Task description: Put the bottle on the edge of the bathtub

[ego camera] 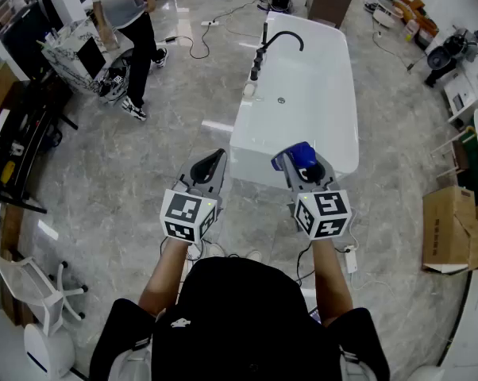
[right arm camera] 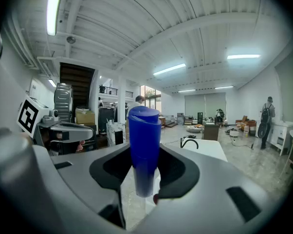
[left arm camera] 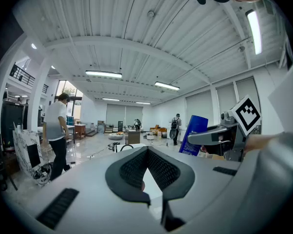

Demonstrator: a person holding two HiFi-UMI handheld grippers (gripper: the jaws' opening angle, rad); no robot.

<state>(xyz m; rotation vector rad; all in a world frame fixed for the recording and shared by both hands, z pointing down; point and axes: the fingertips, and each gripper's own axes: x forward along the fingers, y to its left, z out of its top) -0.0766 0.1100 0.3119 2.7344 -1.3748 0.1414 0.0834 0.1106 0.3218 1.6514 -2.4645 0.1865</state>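
Far left in the head view: a bystander (ego camera: 126, 18) in a grey top and dark trousers stood by a marble-patterned table (ego camera: 74, 48), well away from the work area, with cables trailing over the glossy stone floor (ego camera: 128, 173). A white chair (ego camera: 39, 286) sat at bottom left. Left gripper (ego camera: 213, 159) was held out in front of the operator, over the floor just beside the near-left corner of the bathtub (ego camera: 302, 70). In its own view the jaws were closed tip to tip with nothing between them. The white tub ran away from the operator and looked dry, with the drain (ego camera: 281, 100) mid-basin and a black curved faucet (ego camera: 272, 44) on its left rim towards the far end. Right gripper (ego camera: 304, 162) was level with the left one, at the tub's near end. Its jaws were clamped on the blue bottle (right arm camera: 144, 140) low on the body, on both sides, with the bottle upright, cap up and sticking out above the jaws. From the head view the bottle overlapped the tub's near rim. It was carried in the gripper, and I couldn't tell whether it touched the rim. The right gripper view showed the tub and faucet ahead, beyond the bottle. Far right: an open cardboard box (ego camera: 453, 230) on the floor, well apart from the tub.
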